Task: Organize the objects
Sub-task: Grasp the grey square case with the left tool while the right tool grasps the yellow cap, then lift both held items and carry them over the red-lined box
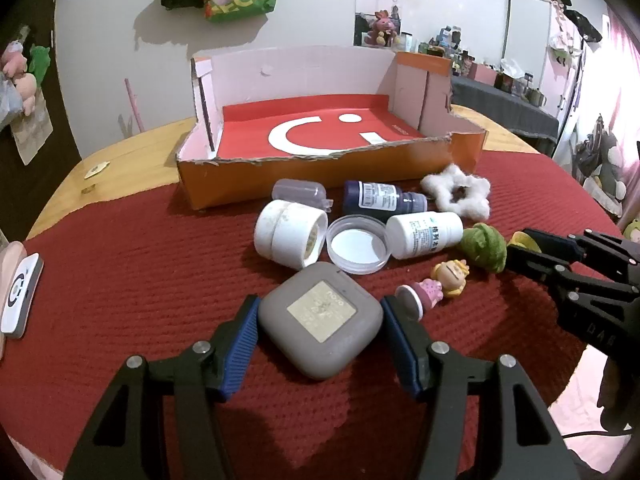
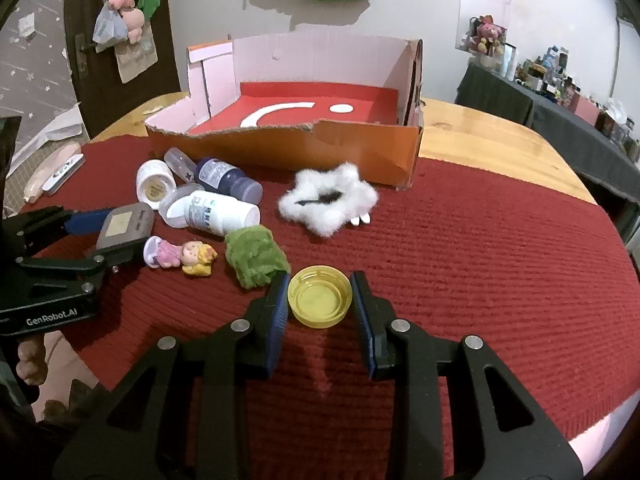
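My left gripper (image 1: pixel 320 320) has its jaws on either side of a grey square case (image 1: pixel 320 318) lying on the red mat; the pads touch or nearly touch its sides. My right gripper (image 2: pixel 320 300) has its jaws on either side of a yellow bottle cap (image 2: pixel 320 301), with the pads at its rim. An open orange cardboard box (image 1: pixel 320 172) with a red floor stands behind the pile. The pile holds a white bottle (image 1: pixel 424 234), a blue bottle (image 1: pixel 380 200), a clear lid (image 1: pixel 358 244), a white jar (image 1: pixel 290 236), a doll figure (image 1: pixel 438 282), a green fuzzy piece (image 1: pixel 484 246) and a white fluffy star (image 1: pixel 458 194).
A red woven mat (image 2: pixel 480 260) covers the wooden table (image 2: pixel 480 132). A small clear vial (image 1: pixel 302 192) lies by the box. A white device (image 1: pixel 20 296) lies at the mat's left edge. A shelf of clutter stands at the far right.
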Tool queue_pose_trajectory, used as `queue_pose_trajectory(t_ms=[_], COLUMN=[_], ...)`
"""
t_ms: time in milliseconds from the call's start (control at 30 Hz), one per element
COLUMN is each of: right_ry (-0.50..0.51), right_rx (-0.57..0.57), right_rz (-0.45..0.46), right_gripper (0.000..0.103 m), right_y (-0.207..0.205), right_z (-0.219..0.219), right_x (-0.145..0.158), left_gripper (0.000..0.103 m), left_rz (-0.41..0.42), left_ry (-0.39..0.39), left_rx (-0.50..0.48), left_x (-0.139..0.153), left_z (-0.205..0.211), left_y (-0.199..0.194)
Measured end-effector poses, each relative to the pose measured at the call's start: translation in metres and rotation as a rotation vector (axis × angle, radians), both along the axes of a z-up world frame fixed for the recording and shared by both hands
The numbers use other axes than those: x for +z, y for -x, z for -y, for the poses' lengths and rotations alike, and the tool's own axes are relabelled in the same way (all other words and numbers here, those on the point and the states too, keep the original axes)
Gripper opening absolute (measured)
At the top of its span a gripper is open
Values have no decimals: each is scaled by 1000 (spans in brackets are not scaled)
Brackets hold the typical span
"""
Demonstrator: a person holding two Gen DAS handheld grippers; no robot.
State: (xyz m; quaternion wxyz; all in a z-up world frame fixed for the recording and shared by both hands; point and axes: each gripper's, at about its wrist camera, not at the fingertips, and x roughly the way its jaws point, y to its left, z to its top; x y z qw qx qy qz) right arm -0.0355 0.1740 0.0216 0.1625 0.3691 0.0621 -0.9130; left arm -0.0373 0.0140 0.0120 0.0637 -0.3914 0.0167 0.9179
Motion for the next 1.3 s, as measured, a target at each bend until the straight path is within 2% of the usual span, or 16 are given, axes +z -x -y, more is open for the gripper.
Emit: queue_pose_trajectory(t_ms=[600, 1300], right_ry=[64, 73], right_rx=[66, 106], right_rz=[-25, -50], right_gripper=[29, 29], right_y=[1, 13], right_z=[19, 34], right_x=[18, 34], left_gripper=[62, 62], left_rz=[-40, -71], left_ry=[-33, -35], left_rx=[-8, 5], left_x=[18, 33], left_z=[1, 6], left_y=[-7, 6])
